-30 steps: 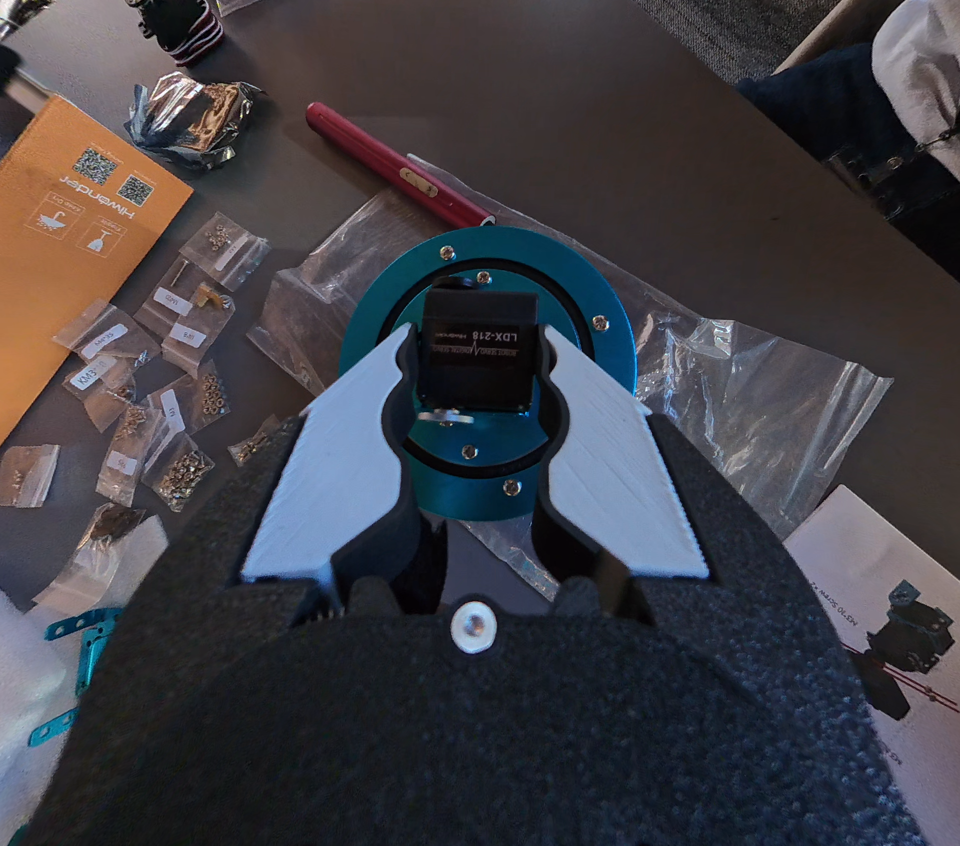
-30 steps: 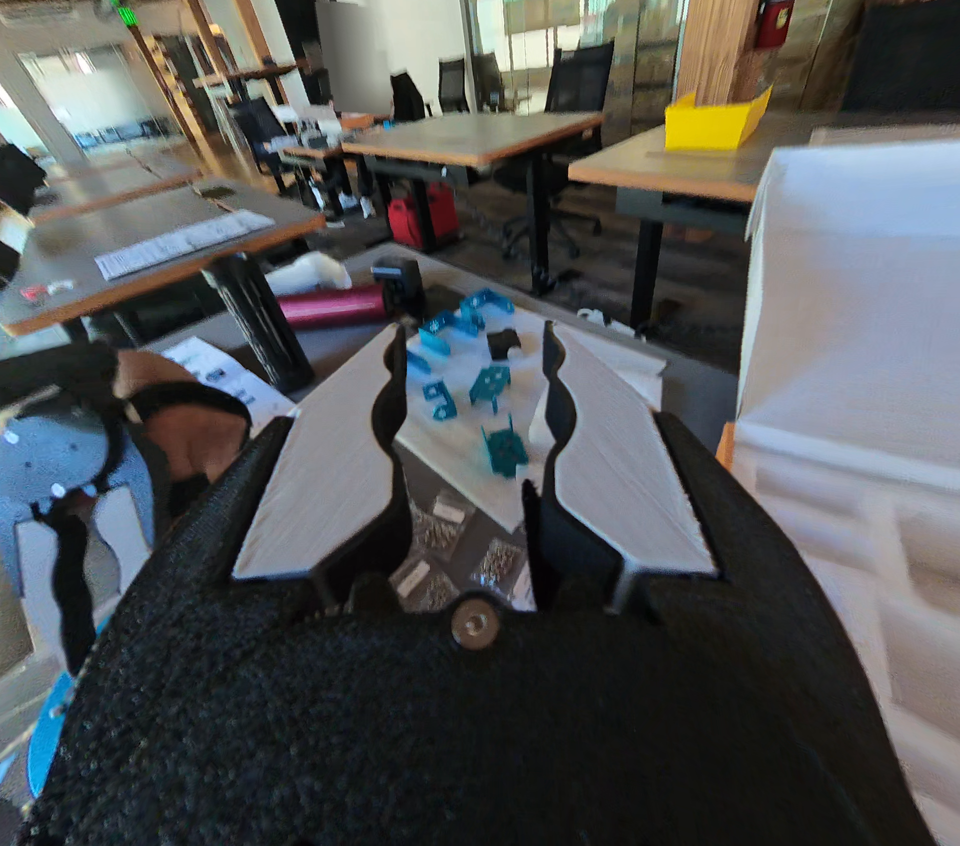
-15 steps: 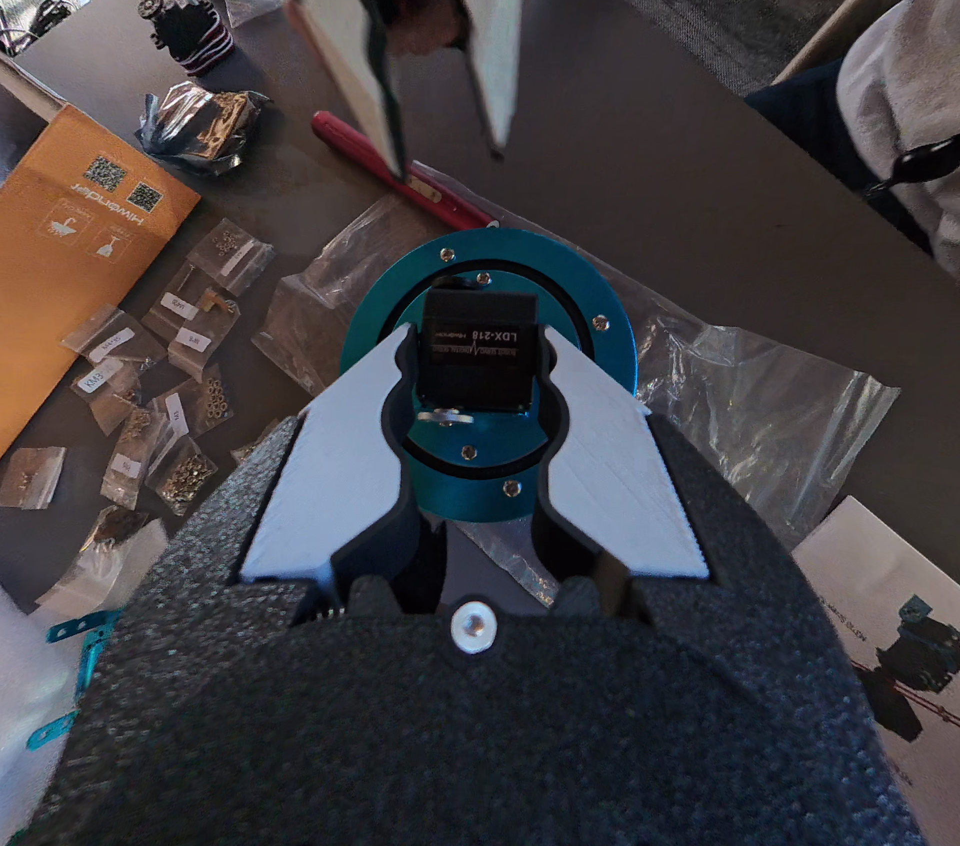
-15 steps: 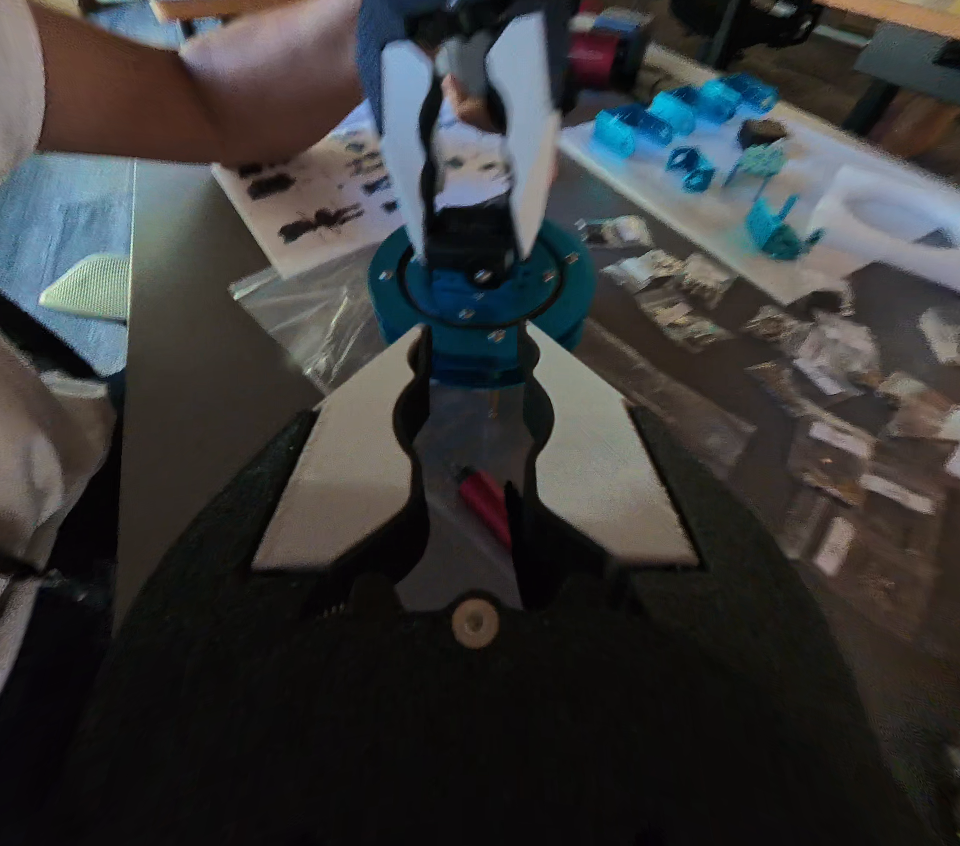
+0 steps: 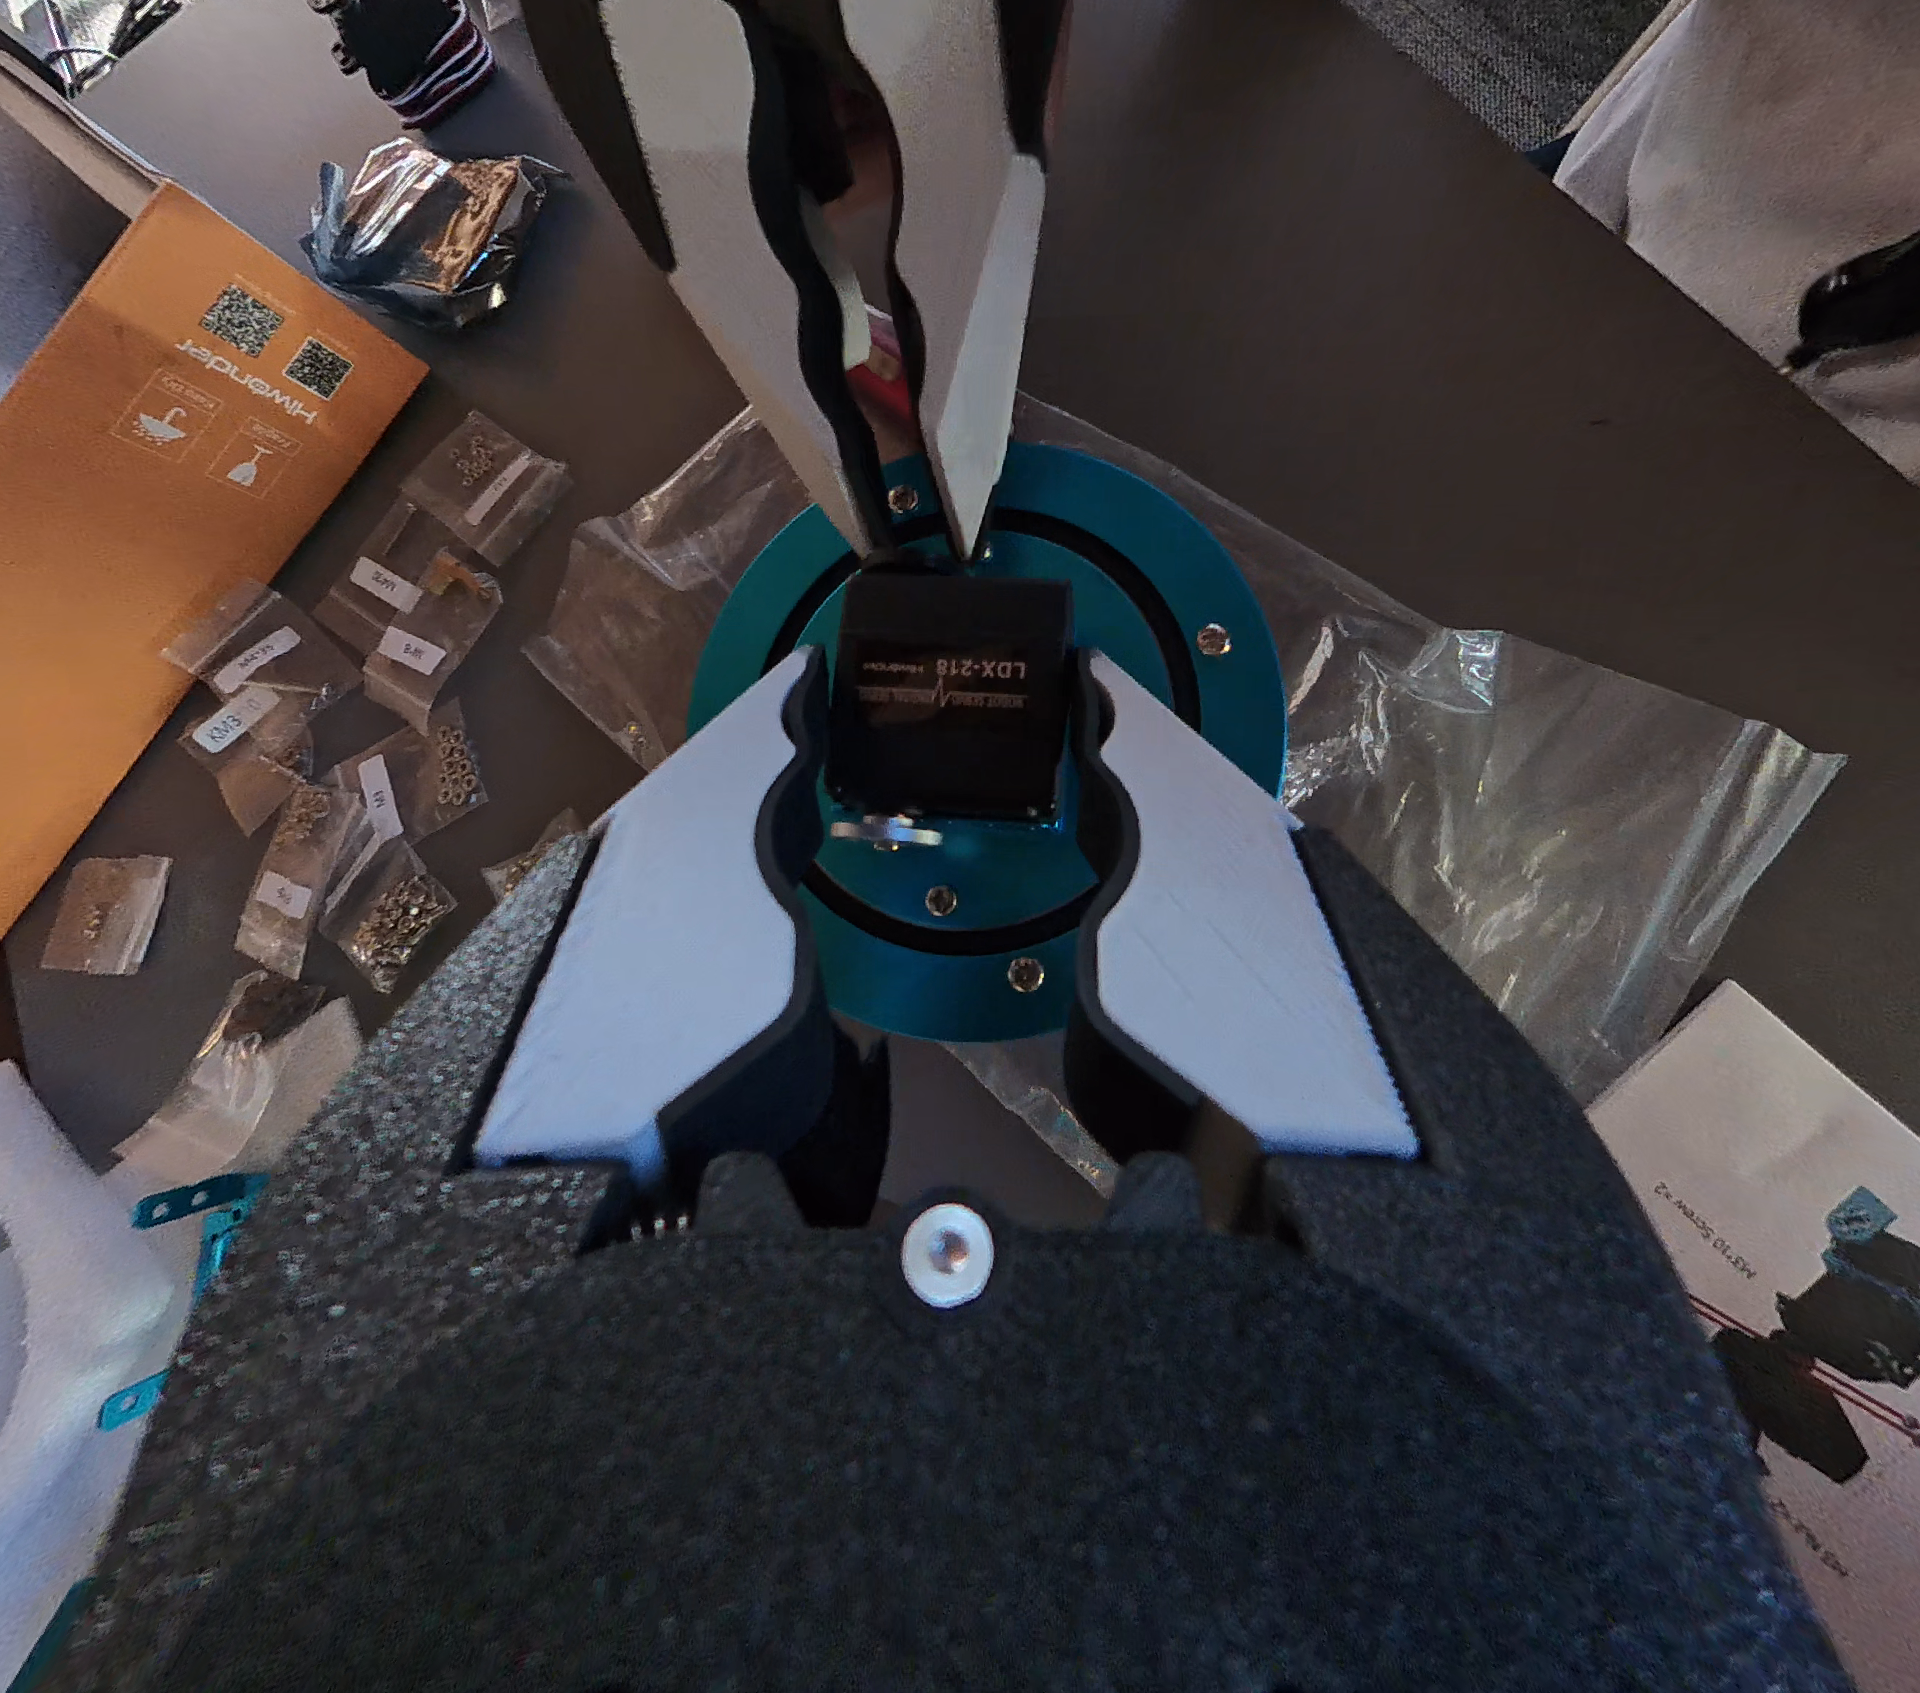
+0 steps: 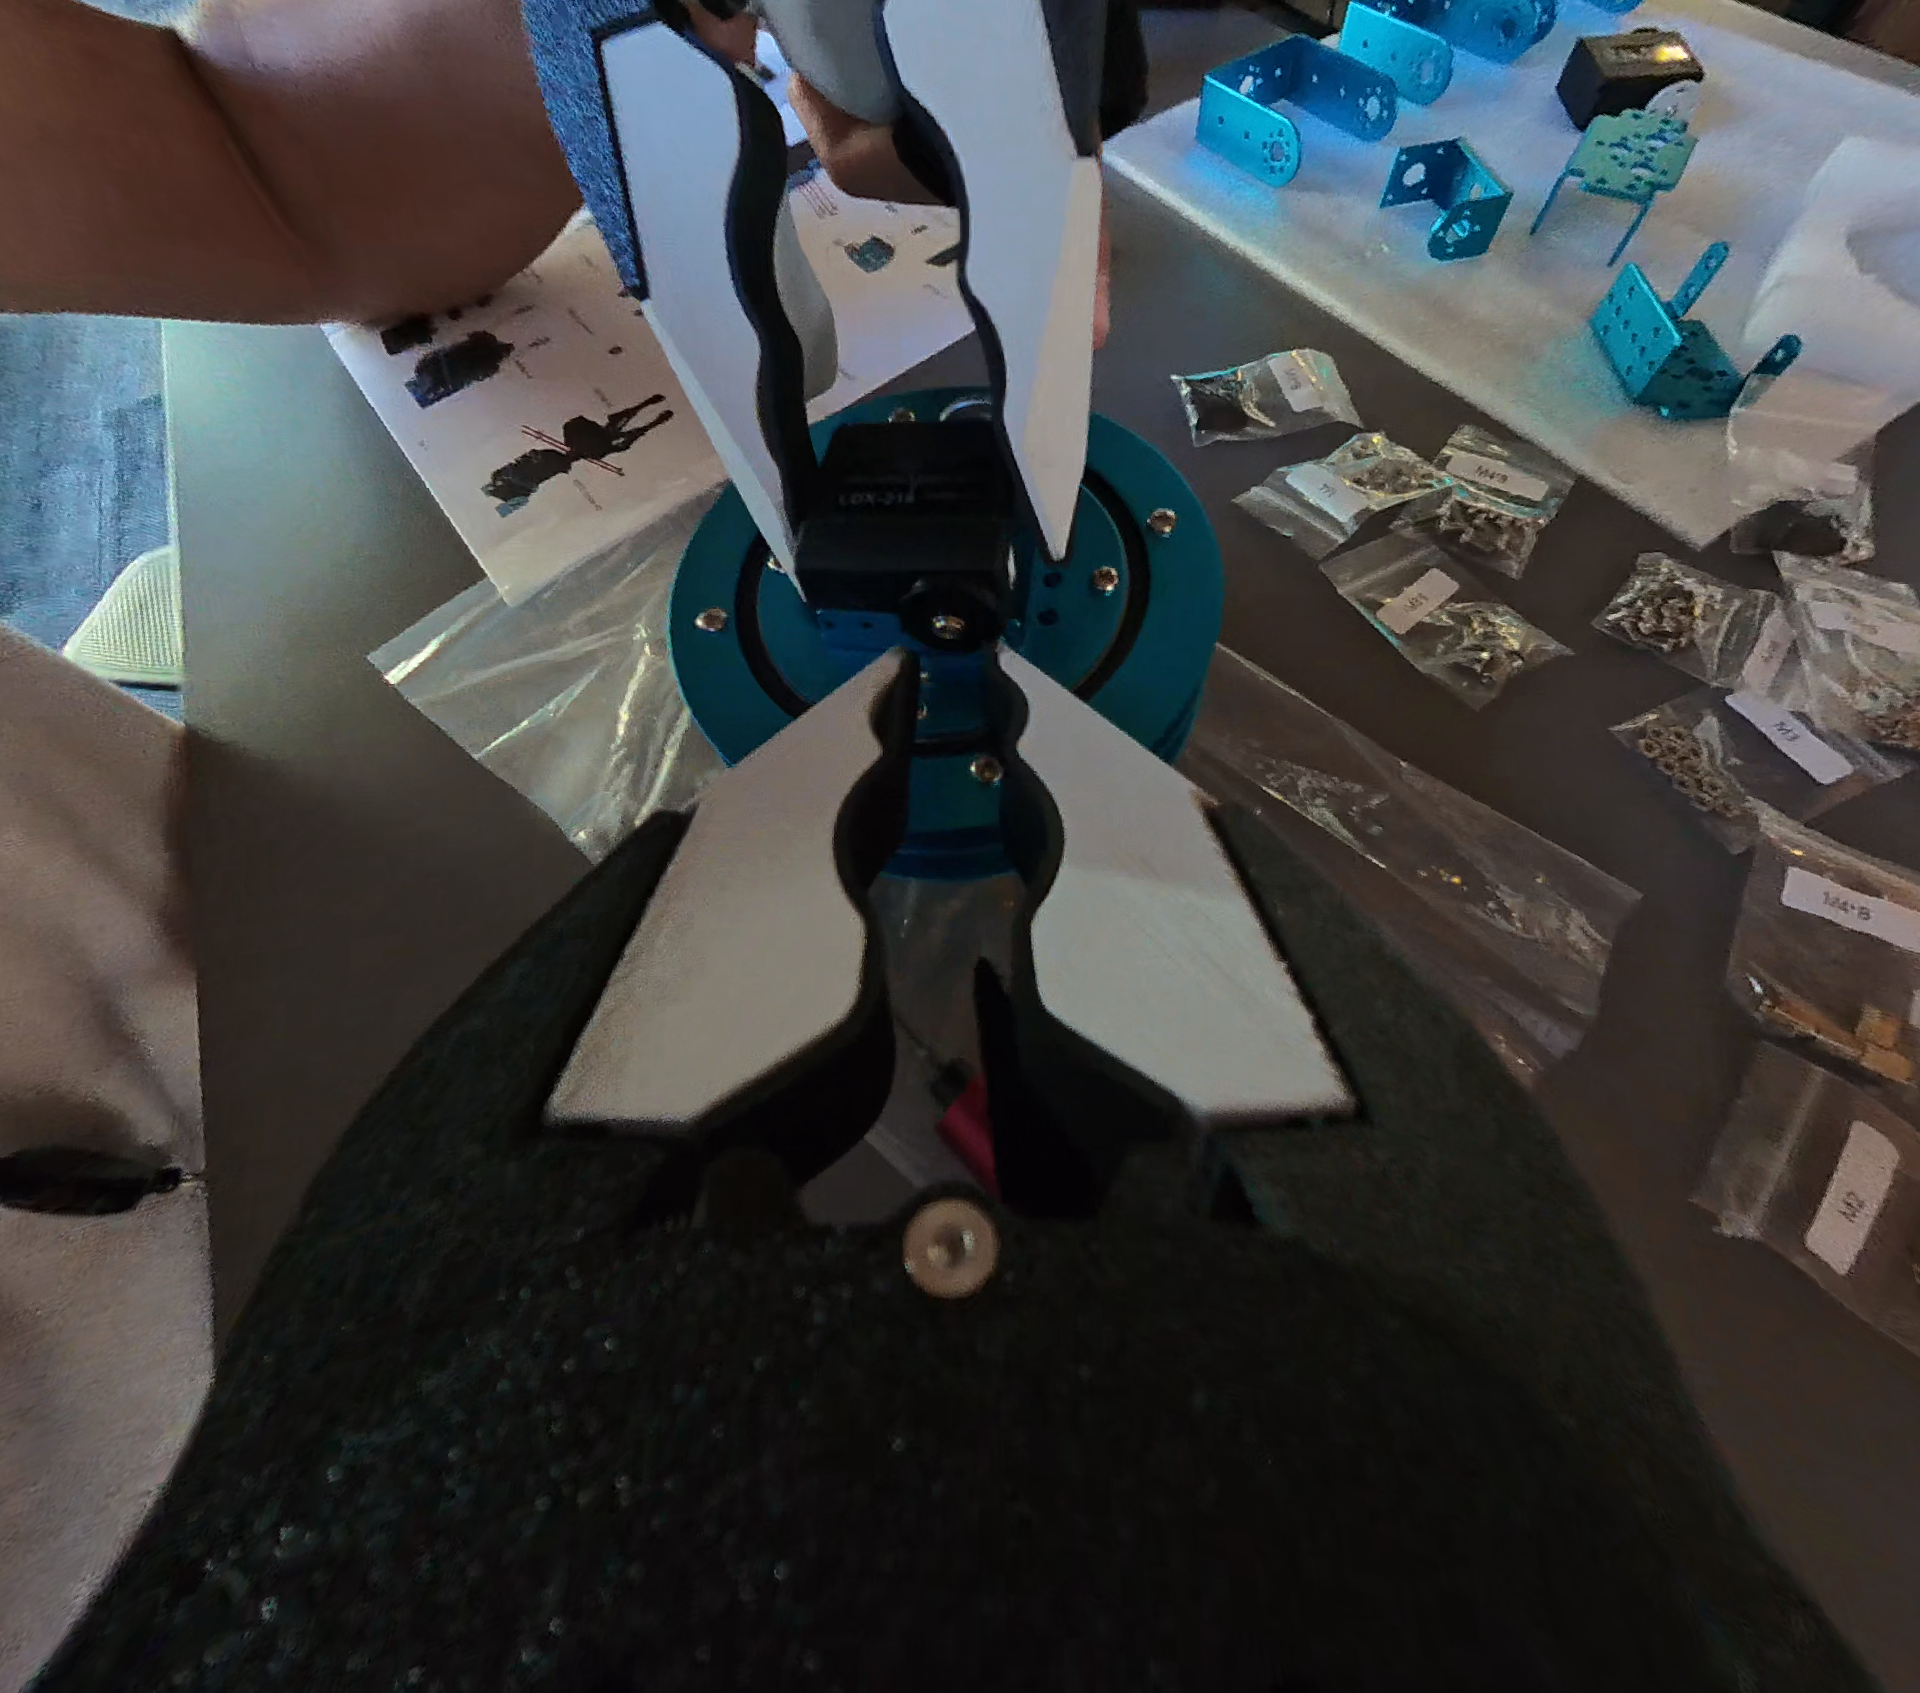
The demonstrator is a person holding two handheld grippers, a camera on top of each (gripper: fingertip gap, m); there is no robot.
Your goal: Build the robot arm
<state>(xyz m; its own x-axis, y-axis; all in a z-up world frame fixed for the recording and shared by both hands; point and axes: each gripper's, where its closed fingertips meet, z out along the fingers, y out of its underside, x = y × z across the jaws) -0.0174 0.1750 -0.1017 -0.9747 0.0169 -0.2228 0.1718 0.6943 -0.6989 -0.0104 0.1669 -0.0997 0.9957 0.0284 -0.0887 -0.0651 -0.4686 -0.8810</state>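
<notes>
A black servo [image 5: 951, 708] stands on a round teal base [image 5: 1236, 708] on a dark table. My left gripper [image 5: 951, 667] is shut on the servo's two sides. In the right wrist view it comes down from above [image 6: 925, 568] around the servo [image 6: 904, 500]. My right gripper [image 6: 951, 667] is narrowly open and empty. Its tips sit just in front of the small black knob [image 6: 940, 609] on the servo's end, over the teal base [image 6: 1174, 542]. In the left wrist view its tips [image 5: 923, 547] point down at the servo's far edge.
A clear plastic bag [image 5: 1507, 812] lies under the base. Small bags of screws [image 5: 395, 708] and an orange box [image 5: 156, 500] lie left. A printed manual [image 5: 1787, 1280] lies right. Blue metal brackets [image 6: 1455, 85] rest on white foam. A red tool [image 6: 966, 1124] lies below my right gripper. My two grippers' fingertips are within a few centimetres of each other.
My right gripper swung from facing the room down to the servo and narrowed its jaws. My left gripper kept its hold on the servo and did not move.
</notes>
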